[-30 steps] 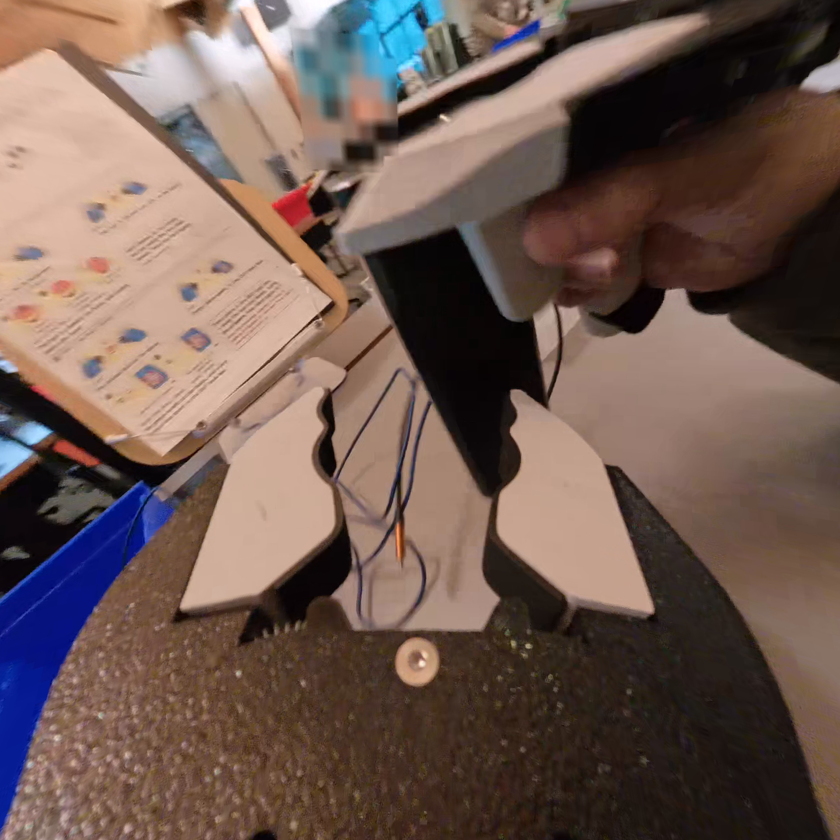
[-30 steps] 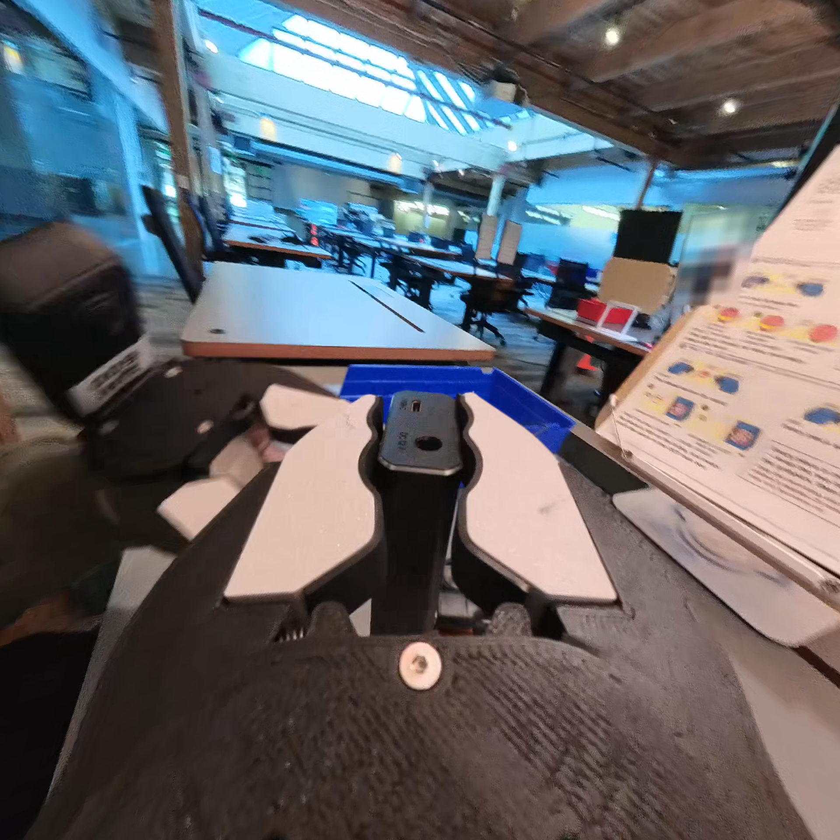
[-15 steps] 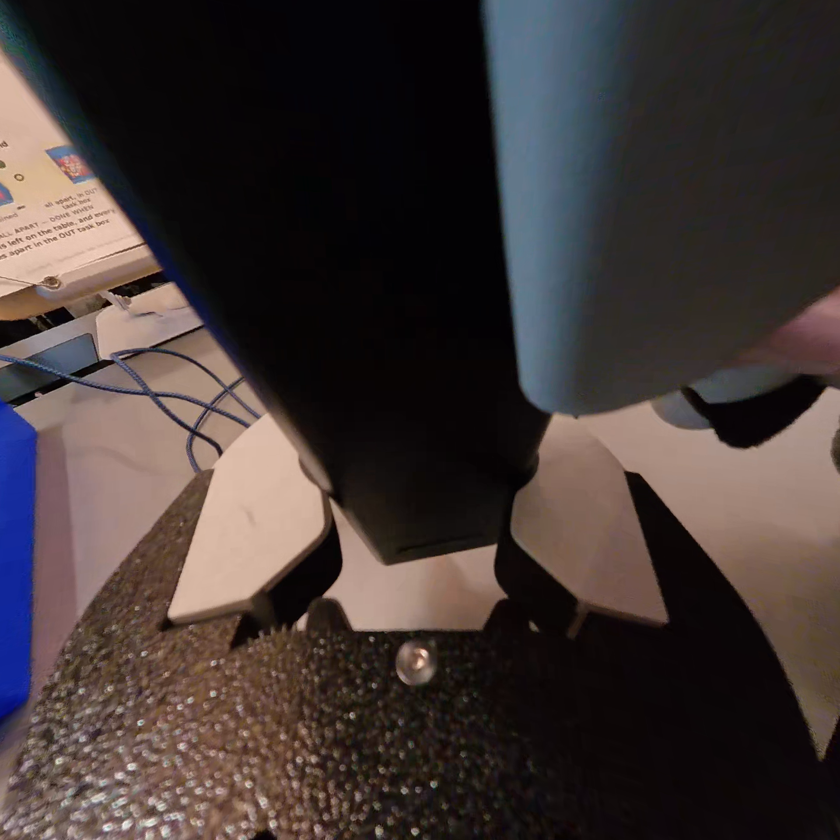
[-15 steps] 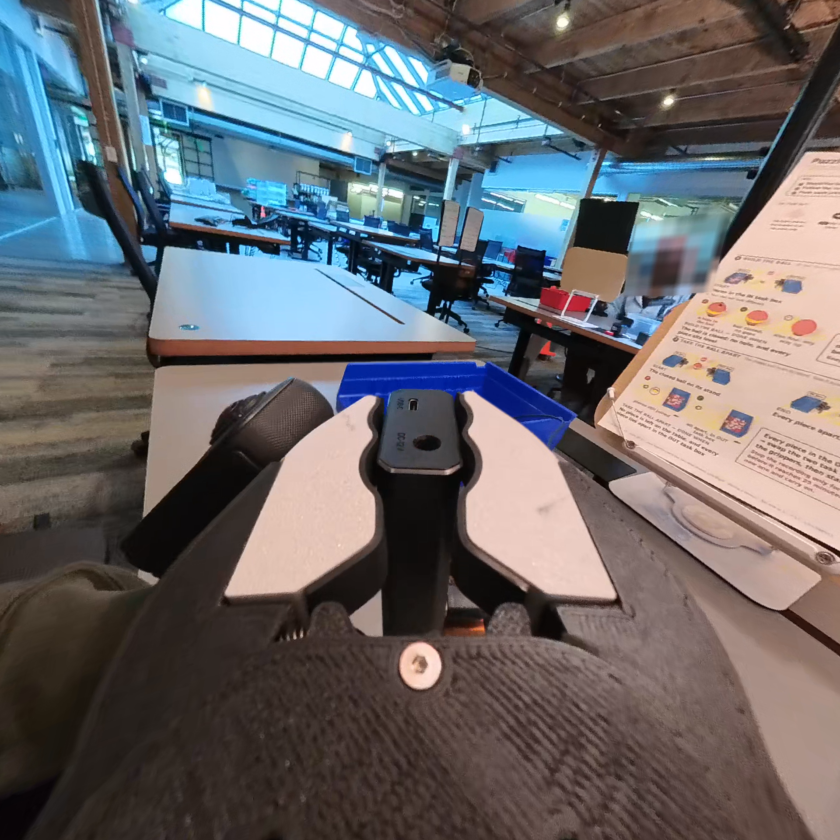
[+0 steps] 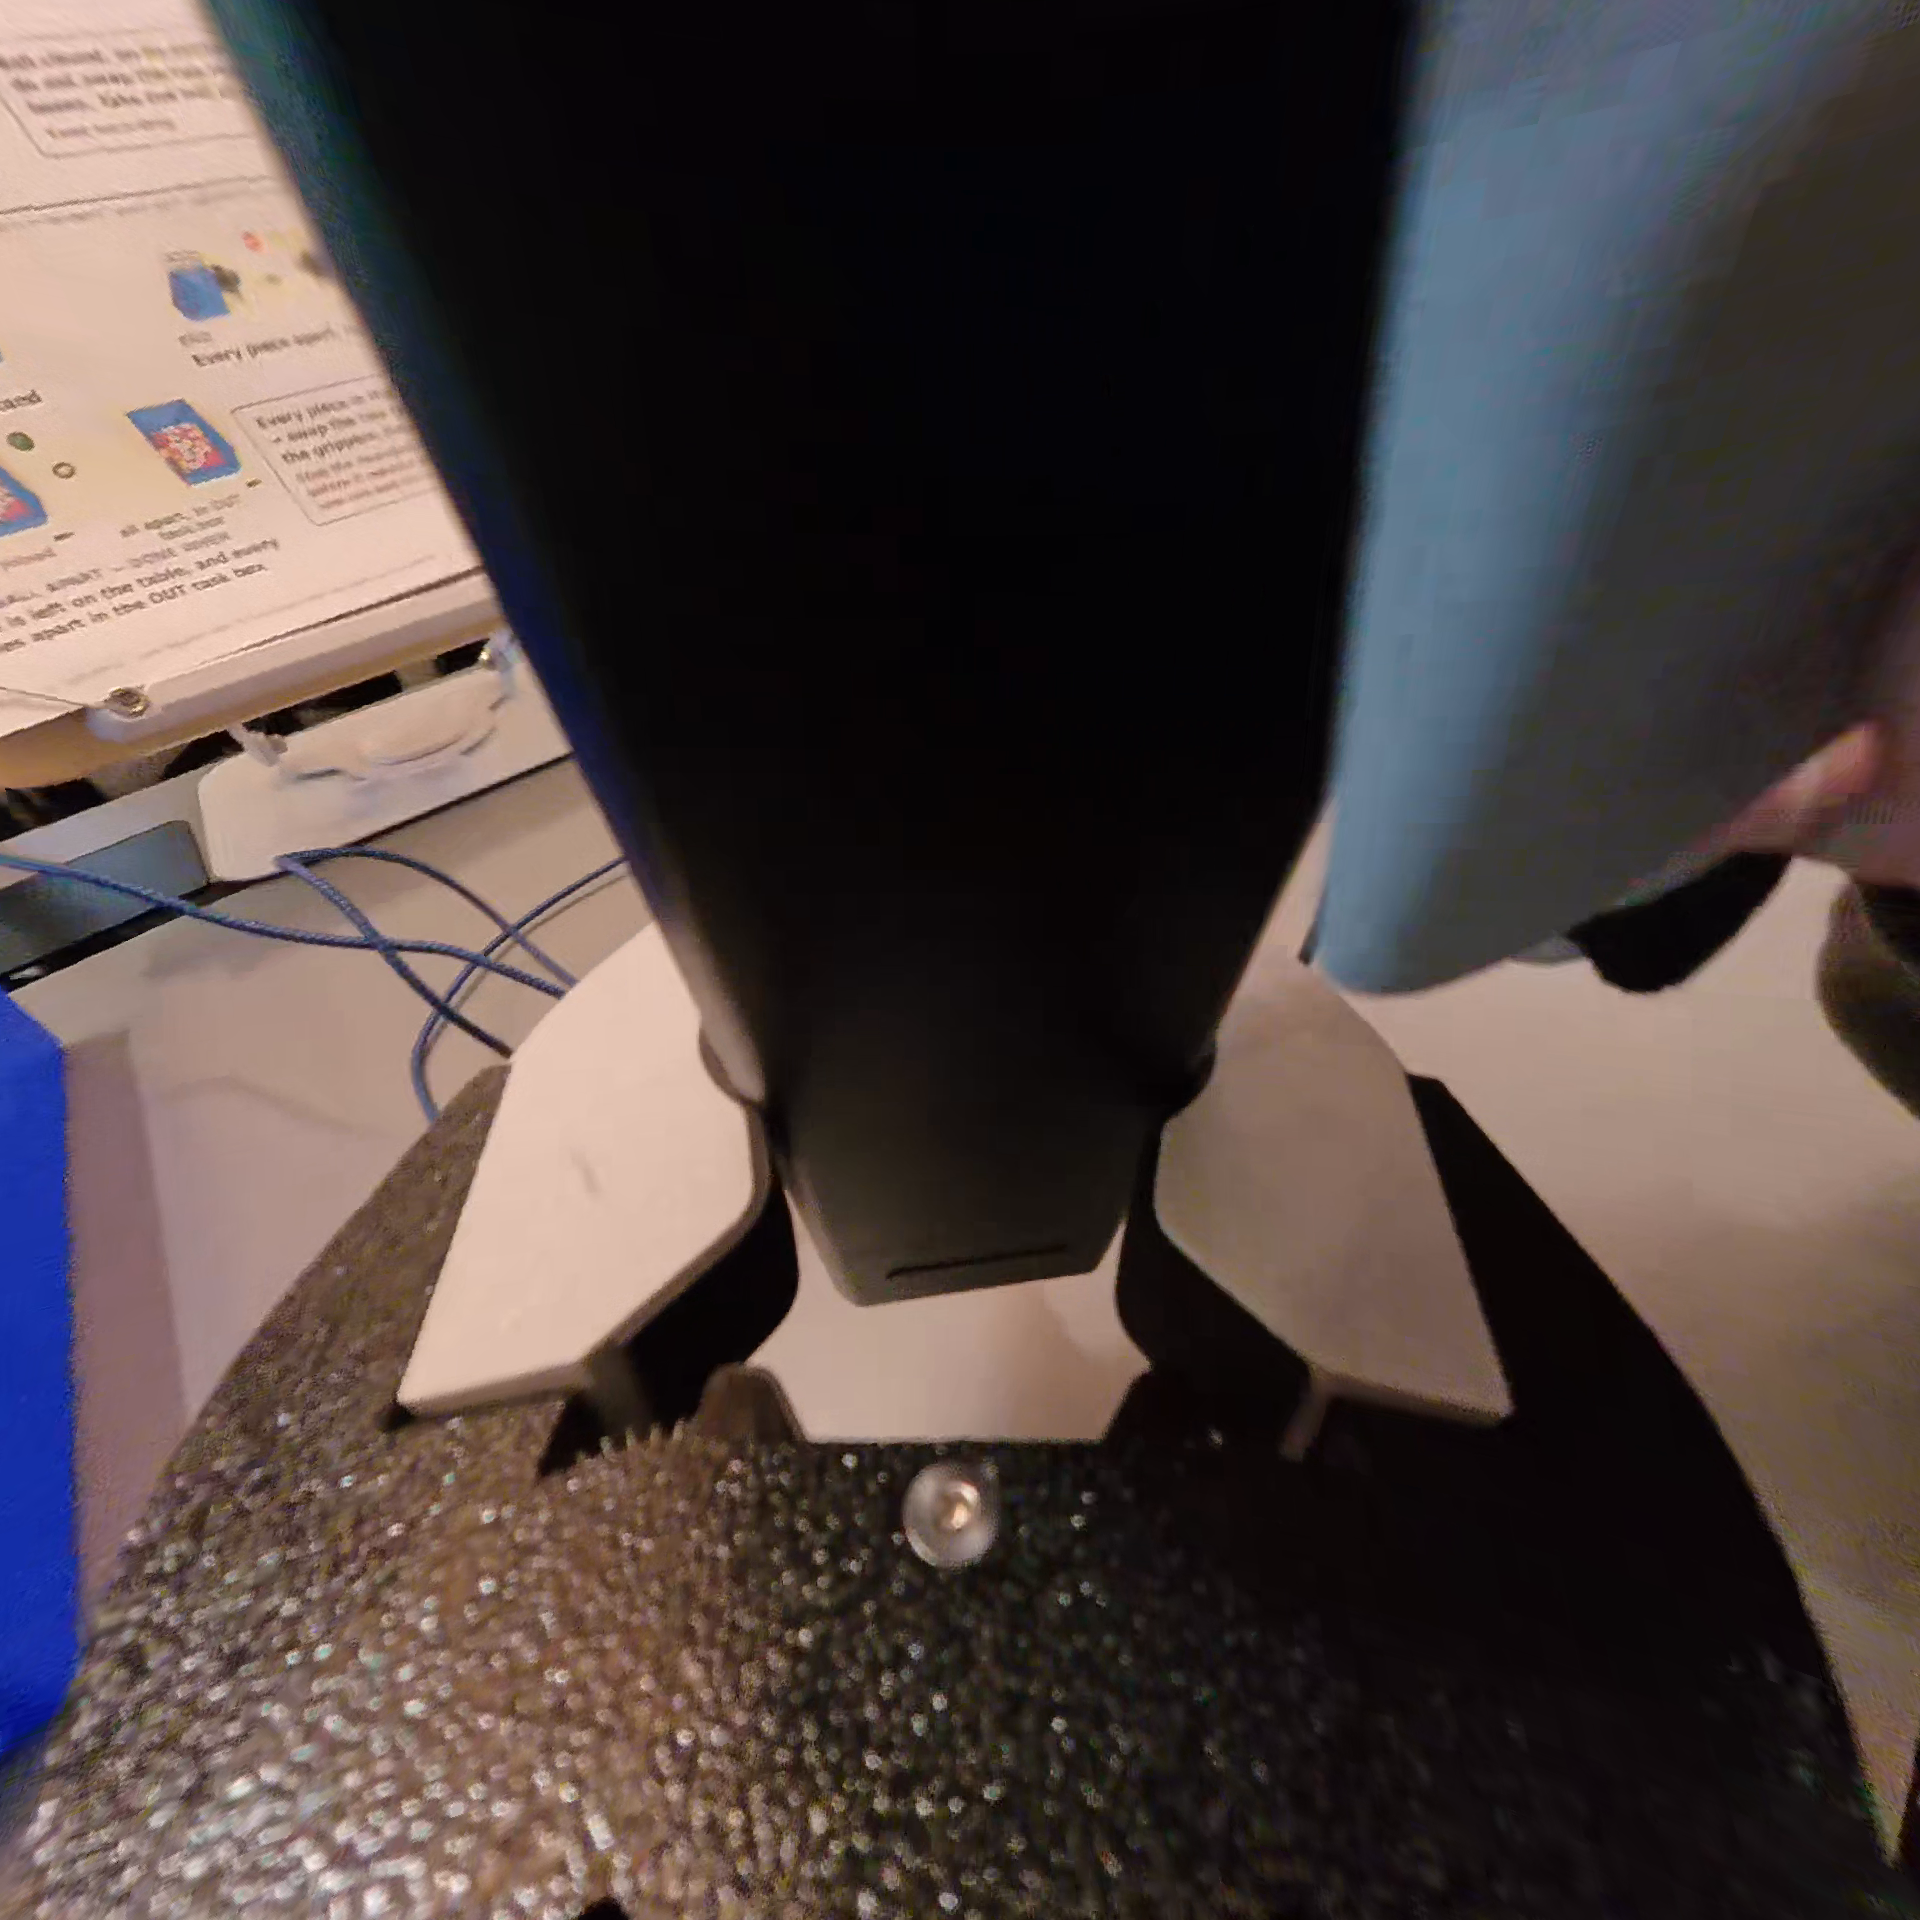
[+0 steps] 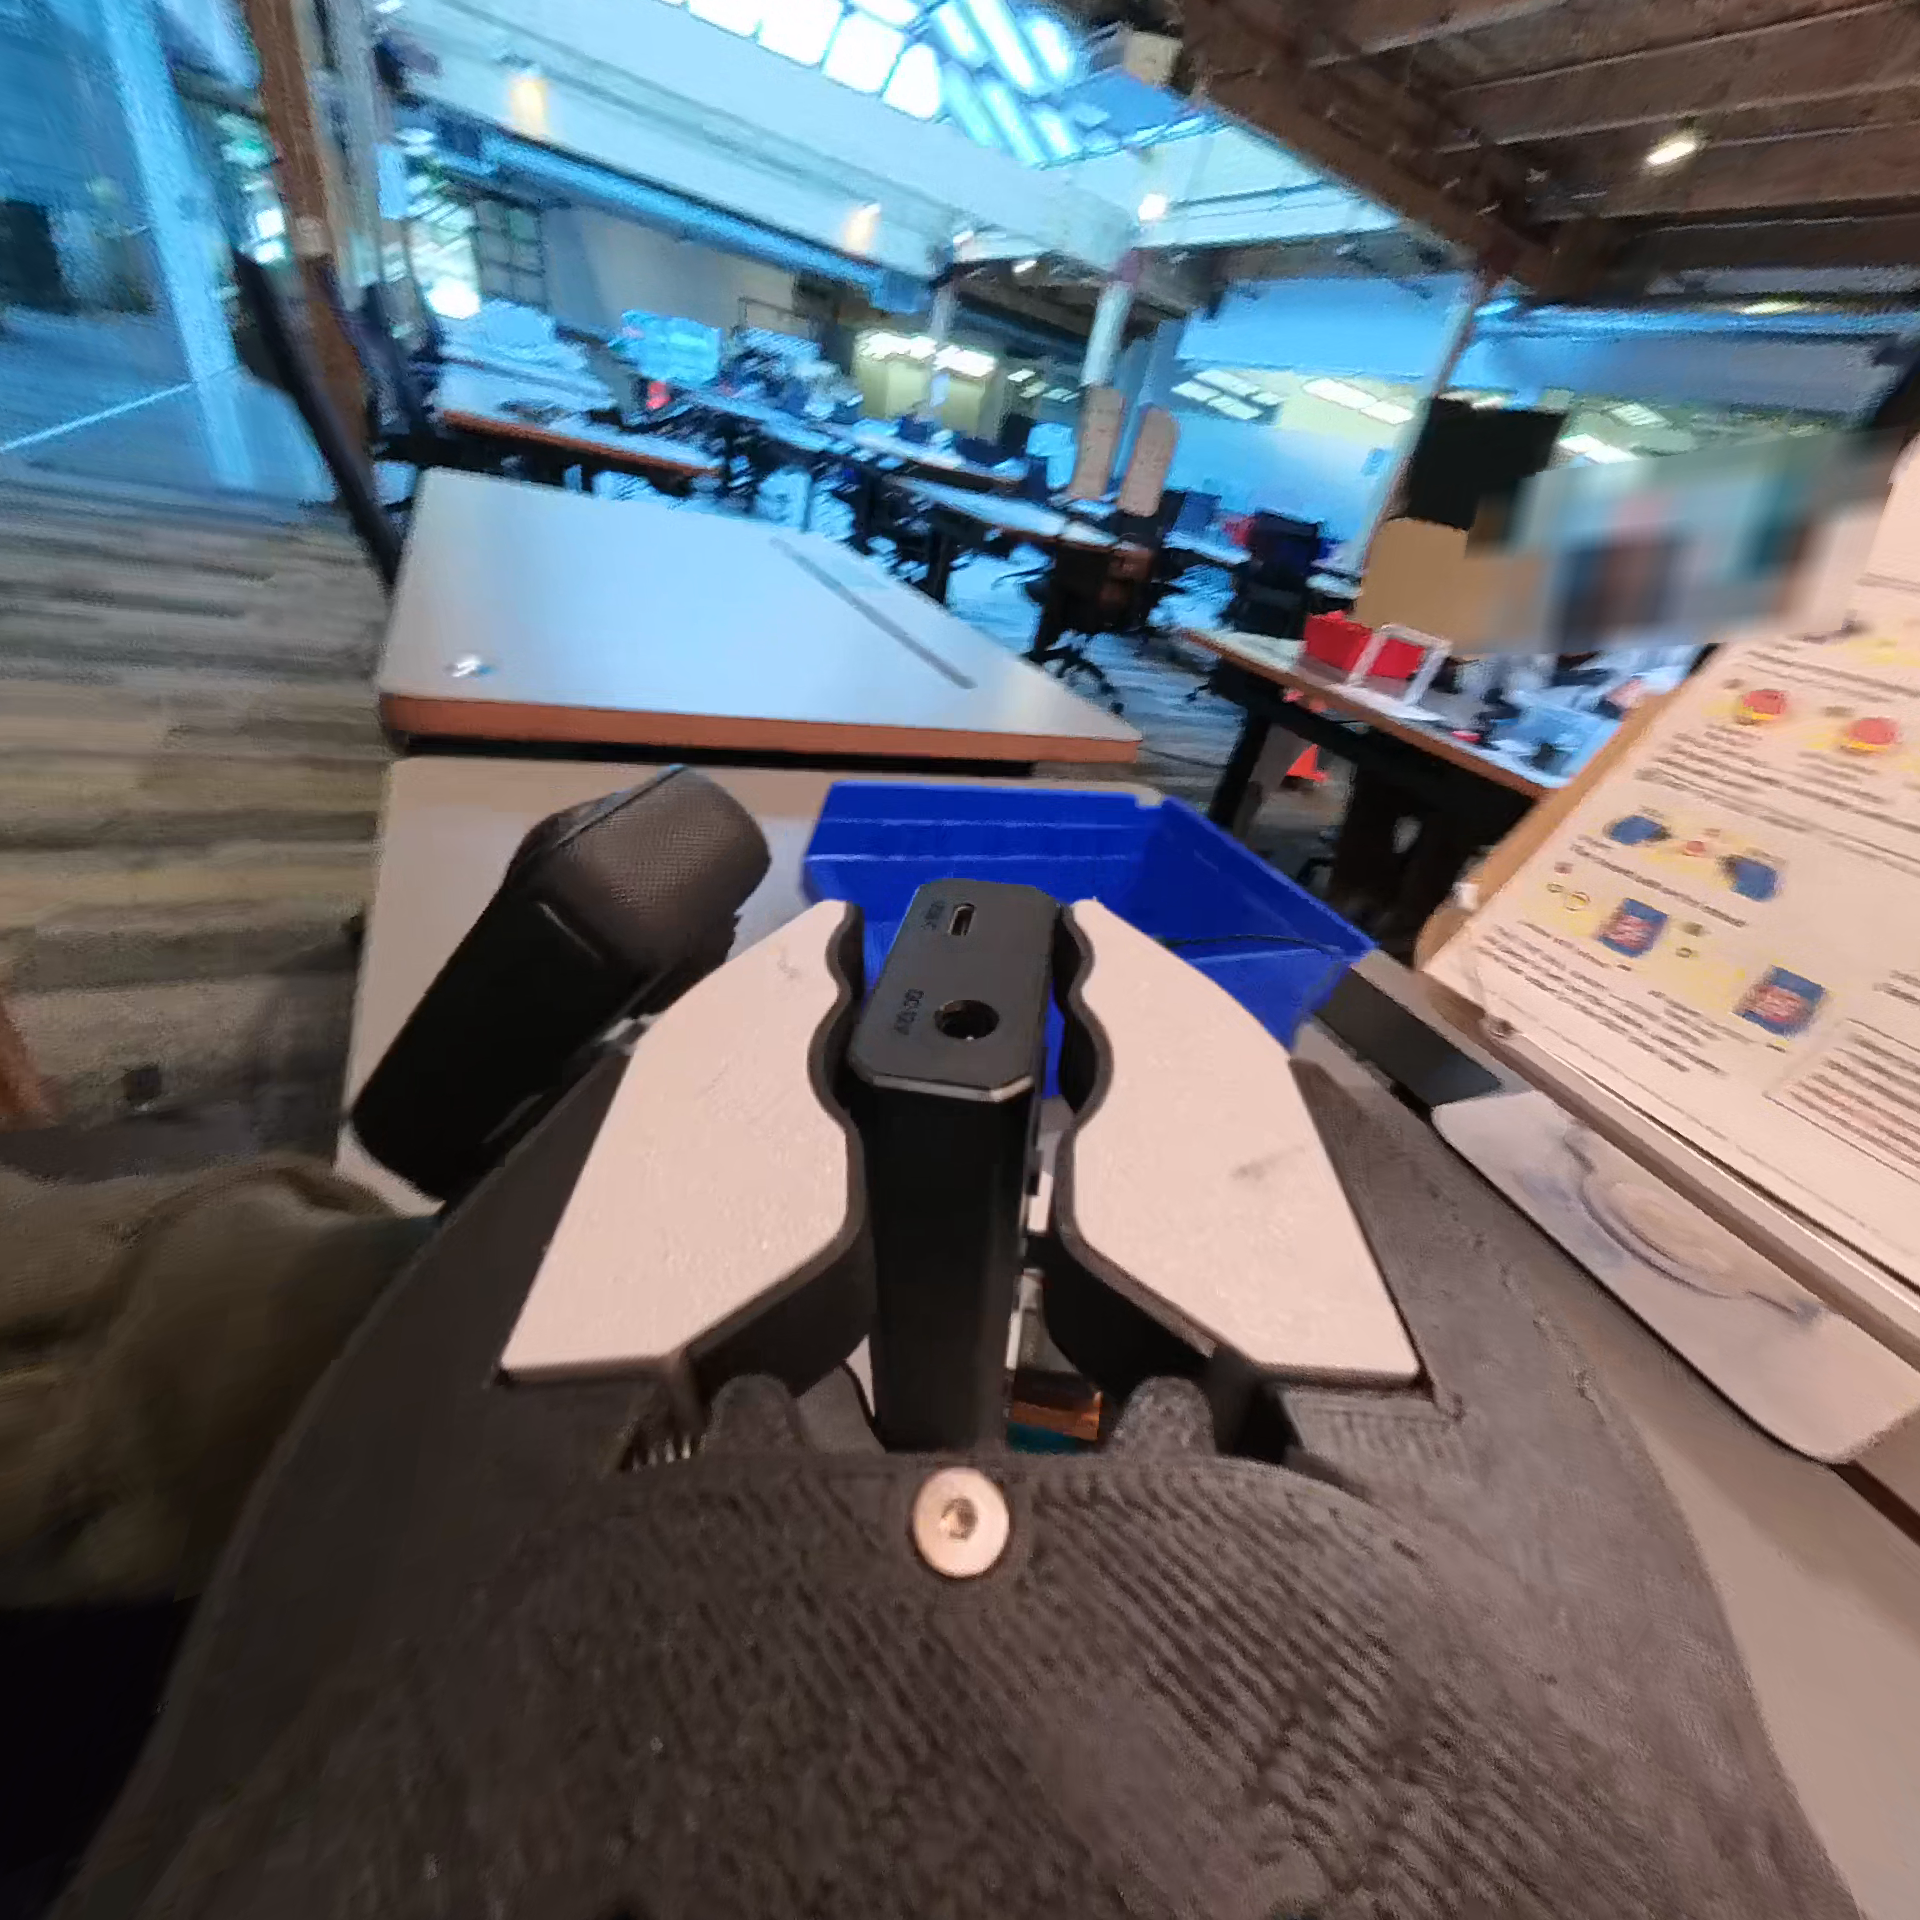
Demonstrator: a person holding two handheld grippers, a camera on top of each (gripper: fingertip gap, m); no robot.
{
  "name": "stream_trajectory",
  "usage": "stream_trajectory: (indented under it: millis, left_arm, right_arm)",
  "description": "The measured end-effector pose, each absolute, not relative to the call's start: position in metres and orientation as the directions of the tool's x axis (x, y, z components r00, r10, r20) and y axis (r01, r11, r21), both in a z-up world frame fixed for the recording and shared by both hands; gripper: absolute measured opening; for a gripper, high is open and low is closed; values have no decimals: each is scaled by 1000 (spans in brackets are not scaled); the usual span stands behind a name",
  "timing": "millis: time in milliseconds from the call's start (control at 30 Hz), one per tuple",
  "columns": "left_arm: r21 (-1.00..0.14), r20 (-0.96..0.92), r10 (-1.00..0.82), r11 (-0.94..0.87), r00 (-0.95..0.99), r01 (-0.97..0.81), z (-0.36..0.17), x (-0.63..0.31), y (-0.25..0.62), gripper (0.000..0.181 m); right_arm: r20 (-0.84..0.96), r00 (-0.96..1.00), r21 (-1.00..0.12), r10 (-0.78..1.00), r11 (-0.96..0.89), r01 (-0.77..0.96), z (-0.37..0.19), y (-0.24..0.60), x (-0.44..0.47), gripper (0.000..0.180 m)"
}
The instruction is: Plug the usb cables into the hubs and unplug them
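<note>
A black USB hub stands upright in my right gripper, which is shut on its sides; its top end shows two ports. In the left wrist view the same hub fills the middle, and its lower end with a slot sits between the two fingers of my left gripper. Those fingers keep their wide gap, and the hub nearly fills it. A grey finger of the right gripper looms at the right. Blue USB cables lie loose on the white table behind the left finger.
A blue bin stands beyond the hub and also shows at the left edge of the left wrist view. A tilted board with an instruction sheet stands at the right on a white base. The left gripper's black body is close on the left. The grippers' ends are close to 12 centimeters from one another.
The hub in my right gripper has come down between the left gripper's fingers and sits slightly deeper than half a second ago. The left finger gap is unchanged. The right view has swung slightly.
</note>
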State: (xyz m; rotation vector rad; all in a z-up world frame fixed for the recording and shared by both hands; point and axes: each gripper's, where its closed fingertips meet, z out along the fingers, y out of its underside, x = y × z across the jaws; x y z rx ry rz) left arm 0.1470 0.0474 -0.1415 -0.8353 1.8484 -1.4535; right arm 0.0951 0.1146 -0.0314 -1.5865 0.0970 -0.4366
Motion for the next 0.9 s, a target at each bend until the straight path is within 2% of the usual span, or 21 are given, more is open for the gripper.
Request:
stream_trajectory:
  millis: [67, 100, 233, 333, 467, 533, 567, 667, 700, 733, 767, 800, 900]
  left_arm:
    - [-985, -91, -790, 162, -606, -63, -138, 149, 56, 76]
    - [-987, -83, -793, 148, -604, -58, -136, 150, 64, 76]
    - [-999, -12, -766, 36, -643, -25, -118, 148, 96, 75]
    - [-1000, 21, -721, -28, -693, -1, -107, 145, 121, 75]
    - [-1000, -11, -613, -2, -790, 15, -113, 132, 141, 75]
    - [-1000, -24, -580, 2, -814, 28, -117, 127, 148, 75]
    - [-1000, -16, -585, -2, -811, 21, -119, 129, 151, 75]
    - [-1000, 27, -618, -16, -786, -22, -127, 137, 161, 75]
    - [-1000, 28, -619, -15, -785, -23, -128, 137, 163, 75]
    - [-1000, 23, -620, -11, -784, -21, -129, 137, 165, 75]
    - [-1000, 19, -623, -7, -782, -18, -129, 138, 167, 74]
    - [-1000, 20, -625, -9, -780, -18, -128, 138, 170, 74]
    - [-999, 40, -634, -25, -773, -31, -128, 140, 177, 73]
  right_arm:
    - [256, 947, -962, -197, -148, 229, -30, 123, 88, 45]
    - [286, 946, -949, -152, -182, 258, -25, 123, 89, 58]
    - [260, 955, -943, -142, -251, 219, 7, 112, 133, 76]
    - [108, 956, -973, -273, -227, 45, 6, 118, 211, 89]
    - [-95, 924, -890, -371, -384, -246, -68, 158, 289, 90]
    - [-120, 914, -805, -388, -501, -319, -110, 180, 308, 82]
    - [-107, 896, -772, -430, -532, -348, -124, 187, 320, 83]
    - [-107, 887, -741, -450, -559, -373, -153, 208, 328, 71]
    - [-122, 887, -740, -446, -554, -380, -159, 214, 325, 63]
    - [-123, 889, -739, -441, -557, -378, -166, 217, 324, 48]
    - [-103, 894, -738, -435, -569, -363, -172, 218, 323, 21]
    - [-66, 898, -749, -435, -573, -332, -175, 217, 324, 6]
    - [28, 904, -840, -426, -500, -209, -154, 216, 323, 2]
